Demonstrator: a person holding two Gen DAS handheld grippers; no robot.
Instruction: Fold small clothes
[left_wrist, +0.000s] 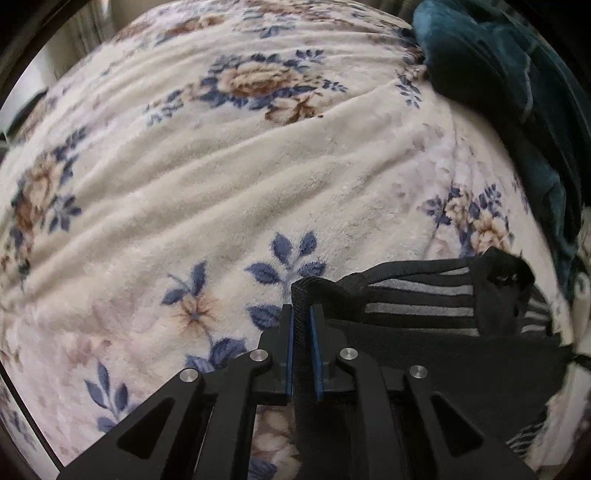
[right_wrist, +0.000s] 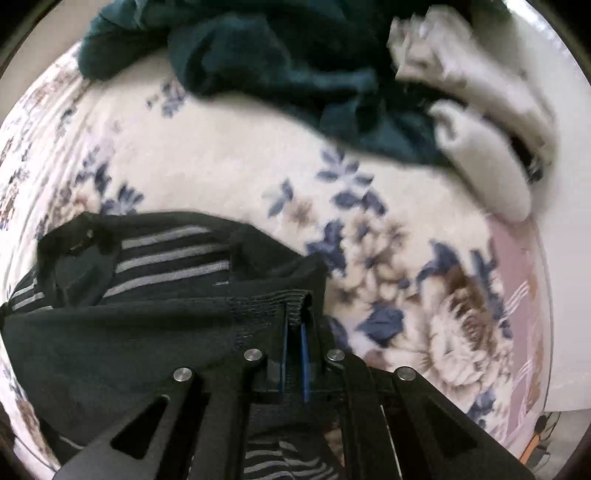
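Right wrist view: blurred teal cloth (right_wrist: 280, 62), top cut off.

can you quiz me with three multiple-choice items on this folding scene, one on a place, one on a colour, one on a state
1. Where does the dark teal cloth lie in the right wrist view?
A. beyond the striped garment, at the top of the picture
B. between the fingers
C. under the striped garment

2. What colour are the stripes on the black garment?
A. red
B. grey
C. yellow

3. How does the left gripper stand?
A. wide open over bare blanket
B. shut on nothing
C. shut on the garment's ribbed edge

Answers:
1. A, the teal heap lies past the garment on the floral blanket.
2. B, pale grey bands cross the black fabric.
3. C, the black ribbed band sits pinched between its blue pads; the right gripper grips the edge likewise.
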